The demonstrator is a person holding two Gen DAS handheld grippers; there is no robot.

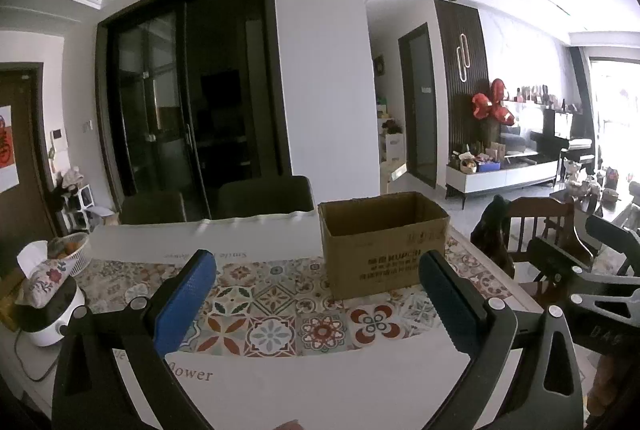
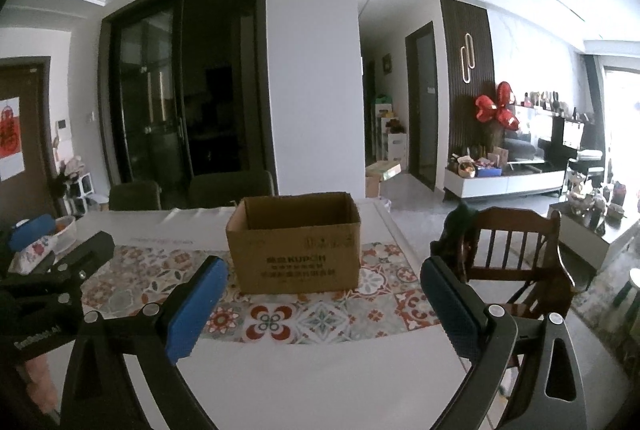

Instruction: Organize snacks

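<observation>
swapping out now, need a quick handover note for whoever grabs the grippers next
Left gripper: open, holding nothing, hovering above the table's near edge.
Right gripper: open, holding nothing, alongside the left one.
Cardboard box: upright on the patterned tablecloth, top open, ahead of both grippers; its inside bottom is hidden from both views.
Snacks: none identifiable on the table in either view. A tissue pouch and a white basket sit at the table's left end.
Done: nothing visibly packed.
Left: find the snacks and sort them, likely into the box.
</observation>
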